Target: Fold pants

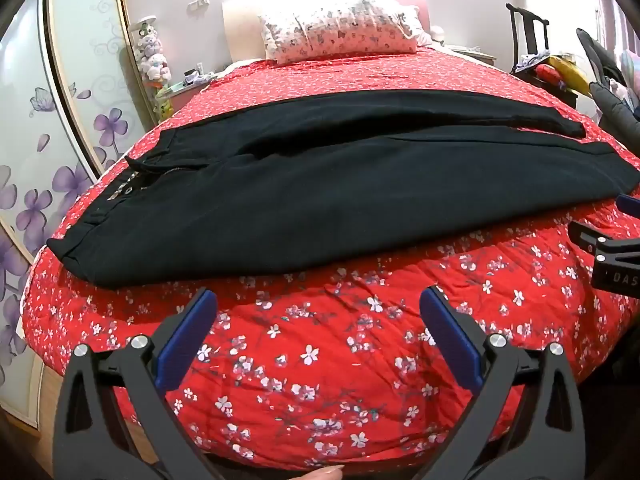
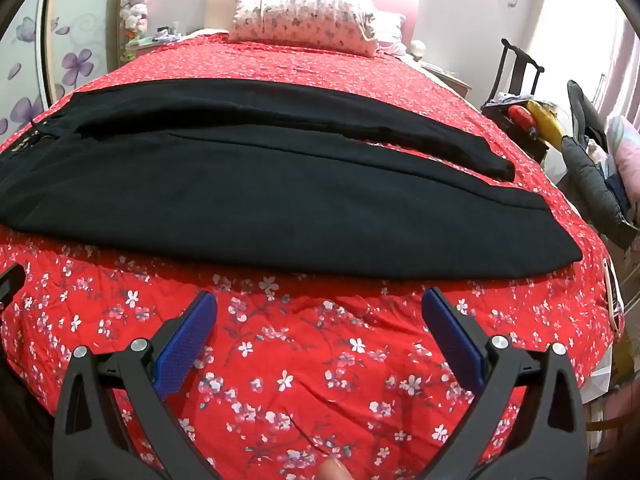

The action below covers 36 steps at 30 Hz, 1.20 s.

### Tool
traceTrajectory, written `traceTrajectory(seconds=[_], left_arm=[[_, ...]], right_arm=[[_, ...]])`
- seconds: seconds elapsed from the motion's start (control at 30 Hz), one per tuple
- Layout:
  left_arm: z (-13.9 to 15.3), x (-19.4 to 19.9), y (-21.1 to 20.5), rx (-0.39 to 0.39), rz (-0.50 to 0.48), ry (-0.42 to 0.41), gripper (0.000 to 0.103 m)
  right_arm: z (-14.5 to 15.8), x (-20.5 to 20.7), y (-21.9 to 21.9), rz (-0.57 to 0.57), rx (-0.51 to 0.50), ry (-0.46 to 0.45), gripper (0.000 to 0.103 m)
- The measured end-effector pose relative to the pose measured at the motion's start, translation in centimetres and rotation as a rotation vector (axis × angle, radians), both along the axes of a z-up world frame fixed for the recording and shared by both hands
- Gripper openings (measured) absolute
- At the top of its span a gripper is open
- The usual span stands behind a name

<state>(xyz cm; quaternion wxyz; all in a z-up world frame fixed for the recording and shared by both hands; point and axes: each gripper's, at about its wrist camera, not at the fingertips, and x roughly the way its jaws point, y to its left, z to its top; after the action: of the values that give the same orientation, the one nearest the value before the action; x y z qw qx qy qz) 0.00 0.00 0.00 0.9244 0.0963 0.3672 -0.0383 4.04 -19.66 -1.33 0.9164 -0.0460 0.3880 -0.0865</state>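
Observation:
Black pants lie flat across the red flowered bedspread, waistband at the left, leg ends at the right, one leg laid over the other. They also show in the right wrist view. My left gripper is open and empty, held over the bedspread just short of the pants' near edge, toward the waist end. My right gripper is open and empty, held over the bedspread just short of the near edge, toward the leg ends. The right gripper's body shows at the right edge of the left wrist view.
A flowered pillow lies at the head of the bed. A wardrobe with purple flower doors stands at the left. A dark chair with clothes and bags and a grey jacket stand at the right.

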Motion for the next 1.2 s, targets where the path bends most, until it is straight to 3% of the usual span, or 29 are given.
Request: traceTrajectory(seconds=[1.2], left_arm=[[0.01,0.00,0.00,-0.002,0.000,0.000,0.101]], right_arm=[[-0.36,0.13,-0.30,-0.001,0.004,0.009,0.102]])
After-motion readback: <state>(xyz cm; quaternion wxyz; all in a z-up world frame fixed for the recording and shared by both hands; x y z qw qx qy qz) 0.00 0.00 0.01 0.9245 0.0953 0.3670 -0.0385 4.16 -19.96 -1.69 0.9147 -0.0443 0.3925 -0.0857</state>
